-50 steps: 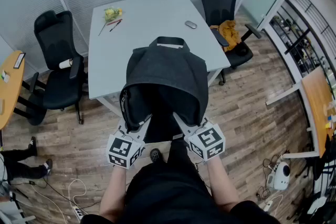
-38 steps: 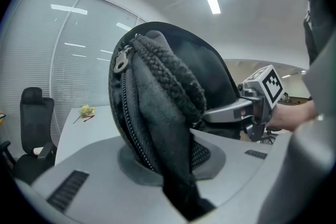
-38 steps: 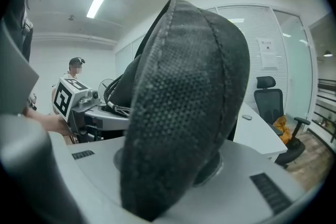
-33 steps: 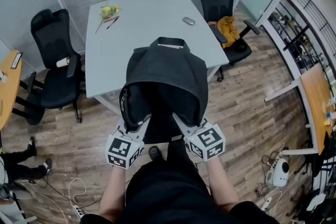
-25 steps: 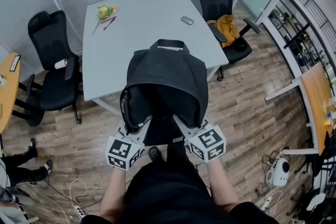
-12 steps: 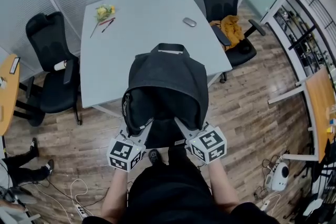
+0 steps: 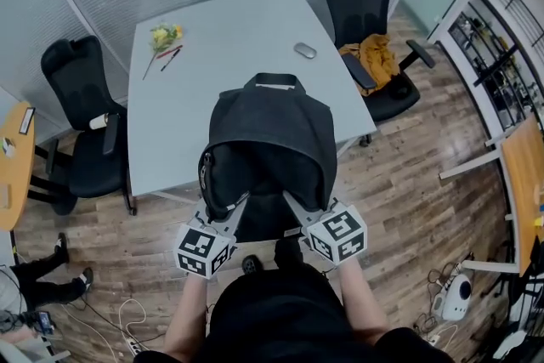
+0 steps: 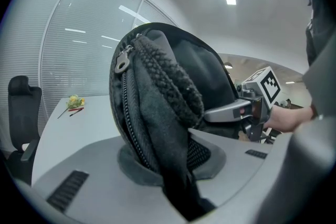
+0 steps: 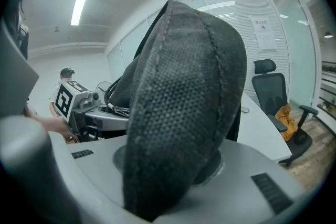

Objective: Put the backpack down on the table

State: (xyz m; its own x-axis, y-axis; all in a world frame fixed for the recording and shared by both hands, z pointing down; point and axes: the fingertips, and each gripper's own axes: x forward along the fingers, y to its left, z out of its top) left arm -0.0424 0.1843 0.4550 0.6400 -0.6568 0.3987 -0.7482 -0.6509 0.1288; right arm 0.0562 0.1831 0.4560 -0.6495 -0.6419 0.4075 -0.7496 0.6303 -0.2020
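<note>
I hold a dark grey backpack [image 7: 268,127] in the air over the near edge of the white table [image 7: 229,38]. My left gripper [image 7: 228,212] is shut on the backpack's left side by the zipper [image 8: 152,128]. My right gripper [image 7: 297,208] is shut on a padded mesh strap [image 9: 178,128] at its right side. The bag's top handle [image 7: 274,82] points toward the table's far end. The bag fills both gripper views and hides the jaw tips.
On the table lie a small yellow flower bunch with pens [image 7: 163,38] at the far left and a grey mouse [image 7: 305,50] at the right. Black office chairs stand at the left [image 7: 76,123] and far right [image 7: 361,4], the latter holding a yellow garment [image 7: 374,55]. Cables lie on the wooden floor [image 7: 110,319].
The backpack and both grippers have moved forward toward the table; the bag now overlaps more of the tabletop's near edge. Grip on the bag is unchanged.
</note>
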